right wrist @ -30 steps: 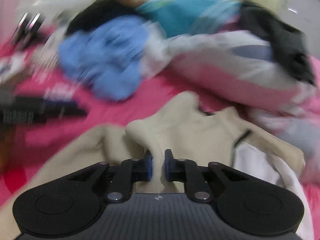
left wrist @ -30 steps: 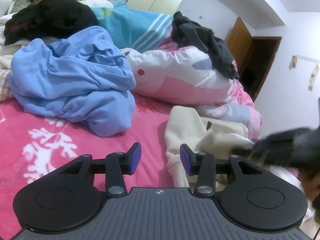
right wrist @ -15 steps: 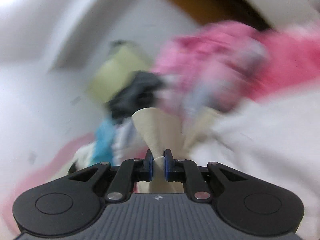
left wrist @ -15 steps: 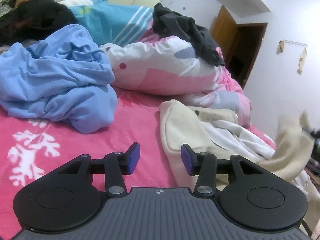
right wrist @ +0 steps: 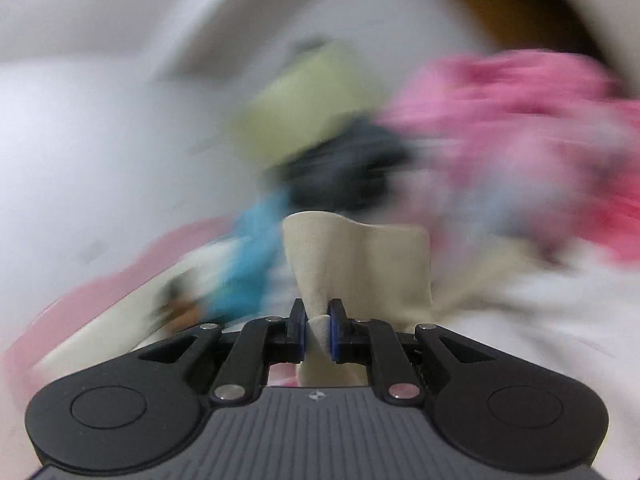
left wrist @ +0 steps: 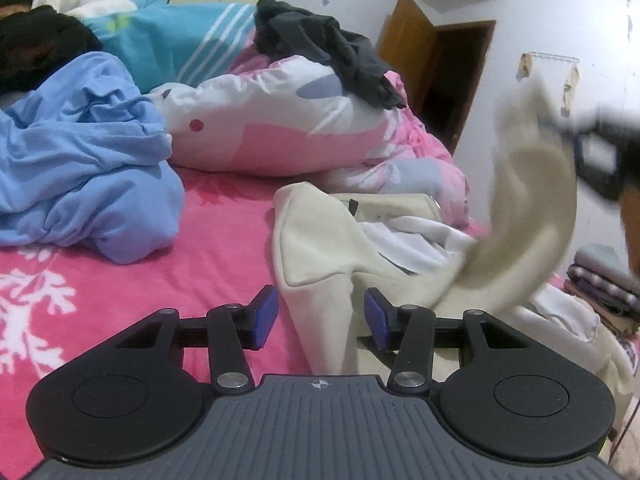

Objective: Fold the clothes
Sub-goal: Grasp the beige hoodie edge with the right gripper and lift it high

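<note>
Cream sleeve [left wrist: 532,216] raised higher off pink bed [left wrist: 224,216], right tool [right wrist: 318,334] clamping it; left tool [left wrist: 320,316] released

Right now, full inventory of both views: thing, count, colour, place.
cream garment: 1, cream with white lining, on the bed near right, one end lifted
blue garment: 1, light blue, crumpled at left
duvet: 1, white and pink, bunched mid-bed
dark garment: 1, charcoal, atop the duvet
bedspread: 1, pink with white pattern
door: 1, brown, open, far right
folded pile: 1, grey and purple, right edge
left gripper: open, over the cream garment
right gripper: shut on the cream garment
</note>
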